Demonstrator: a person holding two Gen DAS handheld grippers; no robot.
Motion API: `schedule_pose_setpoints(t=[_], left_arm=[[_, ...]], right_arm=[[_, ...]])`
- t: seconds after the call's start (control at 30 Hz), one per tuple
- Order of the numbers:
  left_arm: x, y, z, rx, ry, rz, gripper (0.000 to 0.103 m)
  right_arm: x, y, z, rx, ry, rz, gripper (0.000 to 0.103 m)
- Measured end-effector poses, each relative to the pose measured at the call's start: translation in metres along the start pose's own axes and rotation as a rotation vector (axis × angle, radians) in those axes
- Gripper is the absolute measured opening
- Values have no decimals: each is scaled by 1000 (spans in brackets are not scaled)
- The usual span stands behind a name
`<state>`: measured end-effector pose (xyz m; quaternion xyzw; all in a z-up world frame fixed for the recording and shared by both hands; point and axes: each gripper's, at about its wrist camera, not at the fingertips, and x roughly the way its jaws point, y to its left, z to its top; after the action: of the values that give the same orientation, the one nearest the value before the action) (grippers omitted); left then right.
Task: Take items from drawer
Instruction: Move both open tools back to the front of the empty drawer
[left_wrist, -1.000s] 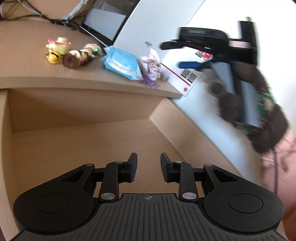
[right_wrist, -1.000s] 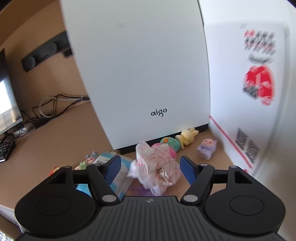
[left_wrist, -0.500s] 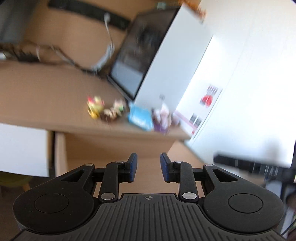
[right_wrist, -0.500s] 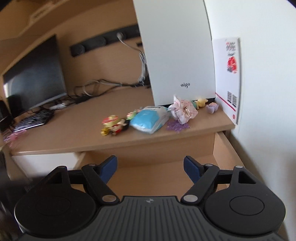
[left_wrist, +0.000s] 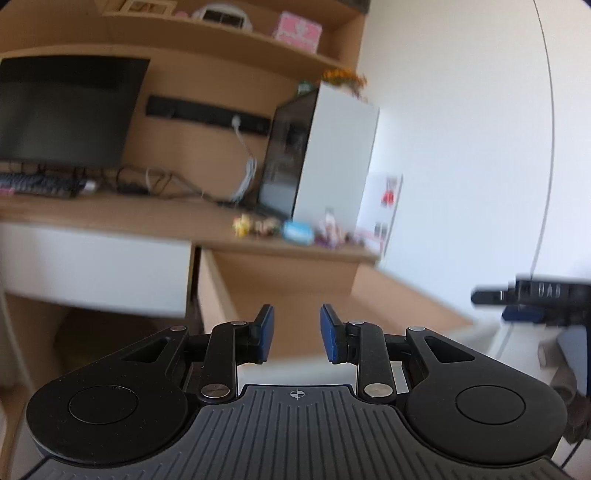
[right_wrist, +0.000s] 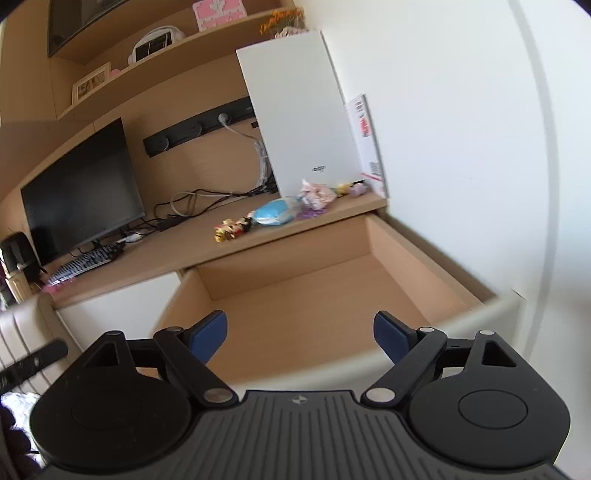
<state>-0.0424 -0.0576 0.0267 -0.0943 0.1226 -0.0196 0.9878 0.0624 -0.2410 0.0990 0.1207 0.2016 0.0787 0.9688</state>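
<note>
The drawer (right_wrist: 314, 295) stands open and shows bare; toys (right_wrist: 280, 212) lie on the desk (right_wrist: 155, 254). Left gripper (left_wrist: 296, 334) narrow, empty; right gripper (right_wrist: 301, 338) opening, empty. Task appears complete.

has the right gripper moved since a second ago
Yes. The right gripper has pulled back from the white computer case; the case looks far smaller now, and the open drawer lies below it. Its jaws are opening, with nothing between them.

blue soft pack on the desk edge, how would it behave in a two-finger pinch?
The blue pack looks puffy and rounded, so it probably squashes and sags rather than staying stiff. Its surface seems glossy, so possibly slippery. It lies flat, so it is unlikely to roll.
</note>
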Motion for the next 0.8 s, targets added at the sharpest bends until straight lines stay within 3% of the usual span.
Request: schedule_pose_setpoints(t=[0.03,0.13,0.3,0.43,0.6,0.8], left_arm=[[-3,-2,-10,-13,27,7,30],[-9,3,-26,-55,74,22,31],[-30,47,-11,-169,-15,188,31],[-36,67,-25,-231,39,249,31],[-30,76,-56,-280,105,288,31],[5,122,-53,-303,93,414,31]], right_arm=[[-6,2,-9,-4,-4,-12,97],[-16,9,-37,-22,1,-26,98],[-21,17,-69,-13,45,-28,98],[-25,24,-80,-65,32,-61,98],[-20,22,-92,-87,58,-86,98],[-9,11,-106,-56,103,-105,98]])
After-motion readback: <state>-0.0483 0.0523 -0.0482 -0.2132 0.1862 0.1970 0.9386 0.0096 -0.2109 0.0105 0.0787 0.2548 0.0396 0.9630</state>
